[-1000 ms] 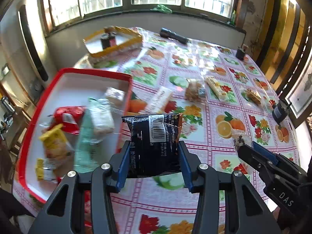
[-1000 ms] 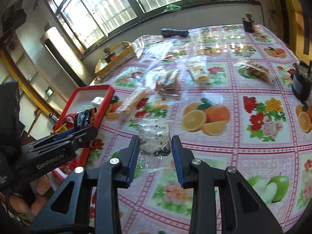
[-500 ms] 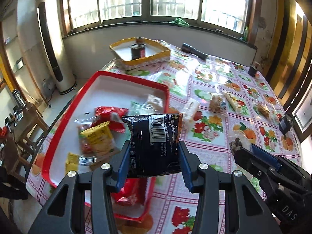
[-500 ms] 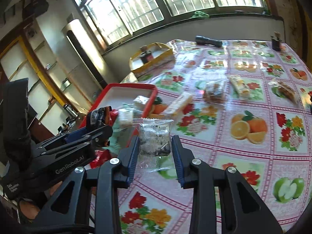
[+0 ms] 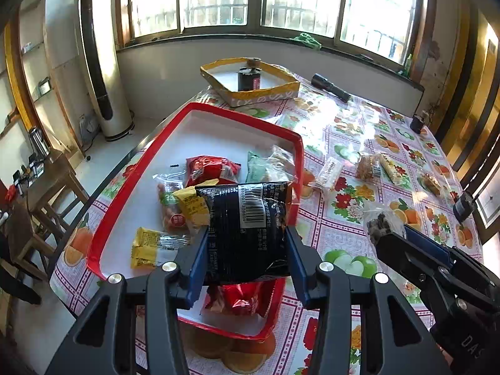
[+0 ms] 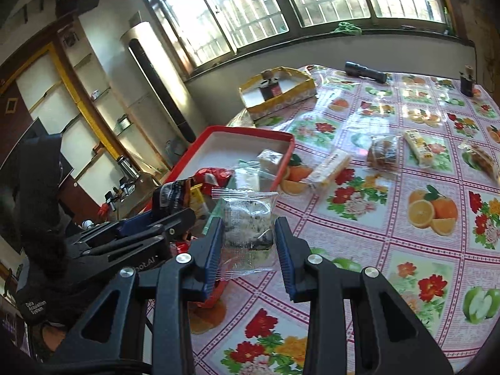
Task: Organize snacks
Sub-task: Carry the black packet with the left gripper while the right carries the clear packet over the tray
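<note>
Both claws are loaded: left claw point(image 5: 247, 243) pinches a black snack bag point(image 5: 247, 218) over the red tray point(image 5: 125, 187), right claw point(image 6: 250, 243) grips a clear cookie packet point(image 6: 247, 222) above the desk point(image 6: 390, 187).

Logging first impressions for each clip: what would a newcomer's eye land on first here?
Probably the black snack packet, barcode up, clamped in the left gripper above the near end of the red tray, which already holds a heap of snacks. Next, the clear-wrapped snack held in the right gripper beside the tray, over the bright fruit-print tablecloth where more packets lie.
</note>
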